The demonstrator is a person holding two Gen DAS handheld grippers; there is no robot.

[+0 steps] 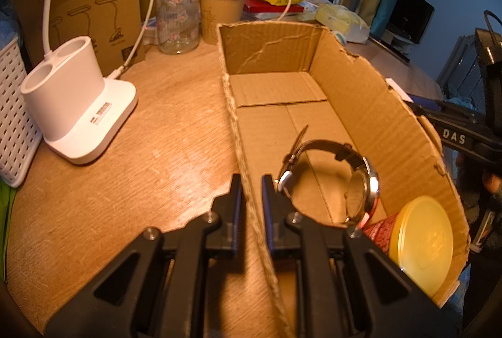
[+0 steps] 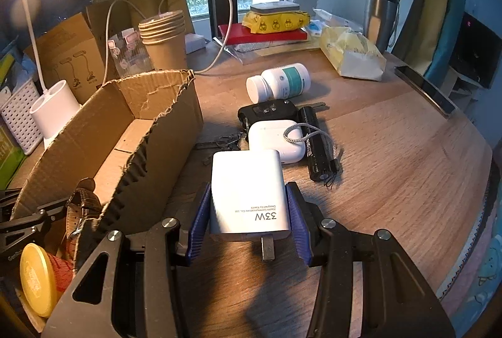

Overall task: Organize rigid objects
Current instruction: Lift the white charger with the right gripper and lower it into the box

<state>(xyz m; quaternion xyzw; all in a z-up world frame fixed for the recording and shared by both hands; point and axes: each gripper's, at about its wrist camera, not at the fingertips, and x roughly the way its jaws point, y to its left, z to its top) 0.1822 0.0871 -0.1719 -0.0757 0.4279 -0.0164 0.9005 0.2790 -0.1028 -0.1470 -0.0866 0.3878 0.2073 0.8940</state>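
1. White charger (image 2: 249,197), a rounded block with grey "33W" print on its top face, lies flat on the desk (image 2: 392,168) just right of the cardboard box (image 2: 175,124).
2. Its long axis runs away from me; the metal plug prongs point back toward me and the far end points at the white earbud case (image 2: 276,140).
3. My right gripper (image 2: 249,219) has its jaws about half open, with the blue pads against the charger's two sides, gripping it.
4. My left gripper (image 1: 251,197) has its jaws nearly shut, clamped on the box's near left wall, one pad outside and one inside.
5. Inside the box: a wristwatch (image 1: 329,178) standing on edge and a red container with a yellow lid (image 1: 420,244) on its side.
6. Also on the desk beyond the charger: a black flashlight (image 2: 315,146), a black key fob (image 2: 266,113), and a white pill bottle (image 2: 279,84) on its side.
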